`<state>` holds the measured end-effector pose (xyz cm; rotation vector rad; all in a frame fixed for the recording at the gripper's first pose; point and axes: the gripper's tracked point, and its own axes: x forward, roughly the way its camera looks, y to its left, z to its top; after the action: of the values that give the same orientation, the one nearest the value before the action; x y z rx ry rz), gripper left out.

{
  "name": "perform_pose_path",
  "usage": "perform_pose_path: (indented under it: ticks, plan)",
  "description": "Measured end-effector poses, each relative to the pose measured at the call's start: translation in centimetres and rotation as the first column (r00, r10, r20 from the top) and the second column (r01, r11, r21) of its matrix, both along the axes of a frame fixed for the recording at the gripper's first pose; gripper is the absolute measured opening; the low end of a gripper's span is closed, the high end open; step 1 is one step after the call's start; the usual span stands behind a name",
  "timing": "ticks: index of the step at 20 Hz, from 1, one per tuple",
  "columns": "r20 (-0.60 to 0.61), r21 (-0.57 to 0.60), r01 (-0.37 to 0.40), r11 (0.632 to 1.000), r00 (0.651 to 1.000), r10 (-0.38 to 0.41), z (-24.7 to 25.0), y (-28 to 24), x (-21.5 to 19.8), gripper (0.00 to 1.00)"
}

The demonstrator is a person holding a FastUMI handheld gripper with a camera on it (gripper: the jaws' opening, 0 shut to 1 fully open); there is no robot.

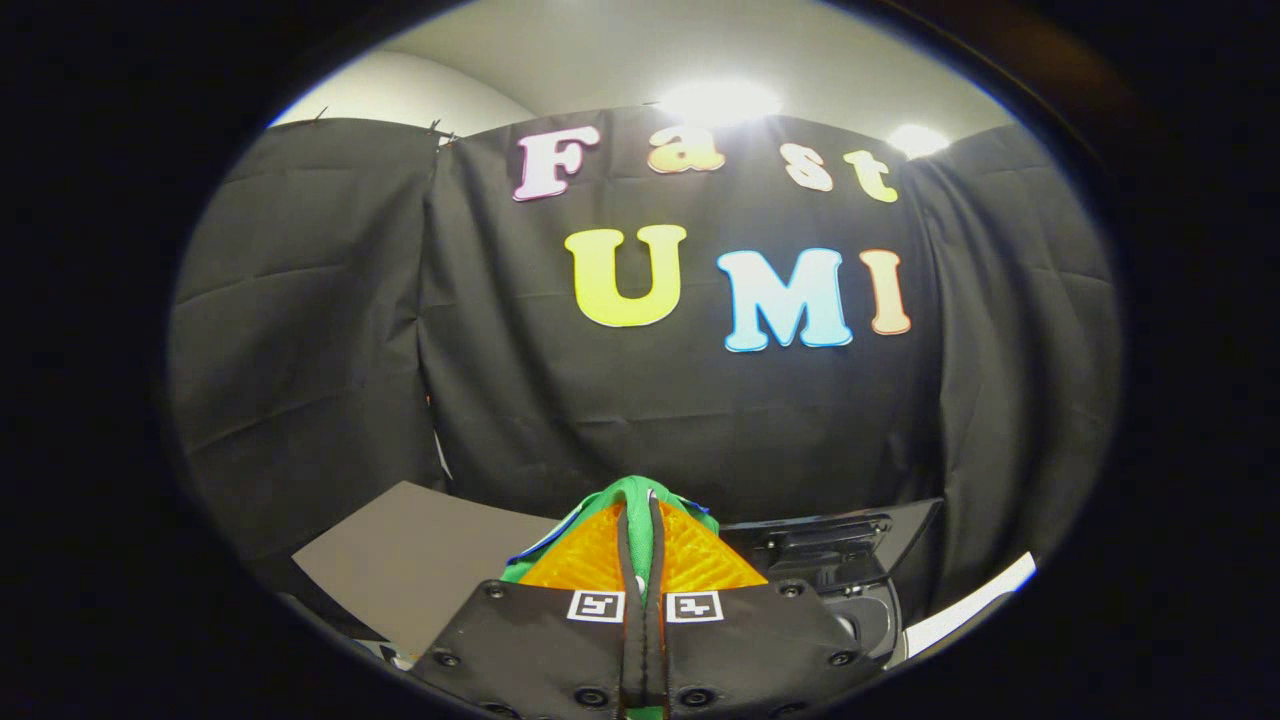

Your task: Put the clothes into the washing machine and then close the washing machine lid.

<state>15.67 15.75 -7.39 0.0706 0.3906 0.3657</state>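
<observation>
Right now your tongs [641,520] are pressed together at the bottom centre of the frame, clamped on a bunch of green cloth [632,490] that bulges up around and just past the tips. That is the garment, and you carry it lifted, with the black cloth wall behind it.

Expect it to handle as soft, light and limp. It has no stiffness of its own, so whatever hangs below the pinch will droop and swing, and you cannot see that part from here. A thin fold can slide out of a pinch, so judge your grip by how much fabric shows past the tips; at present a good wad does, with a blue-edged hem [540,548] at the lower left of the bunch. If you must retake it, gather a thick fold near the middle of the garment rather than an edge.

Low and right of the tongs sits a dark moulded panel with a recessed handle [825,545], most likely the washing machine's raised lid, with pale trim [965,608] beside it. At lower left lies a flat grey board [420,570].
</observation>
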Motion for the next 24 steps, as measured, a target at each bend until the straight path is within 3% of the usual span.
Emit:
perform_pose_path:
  ticks: [10,24]
  plan:
    - [-0.034,-0.040,0.160,0.986,0.986,-0.161,-5.0,-10.6,3.2,0.02]
    - [-0.269,-0.045,0.167,0.985,0.948,-0.173,-22.6,-15.9,4.0,0.02]
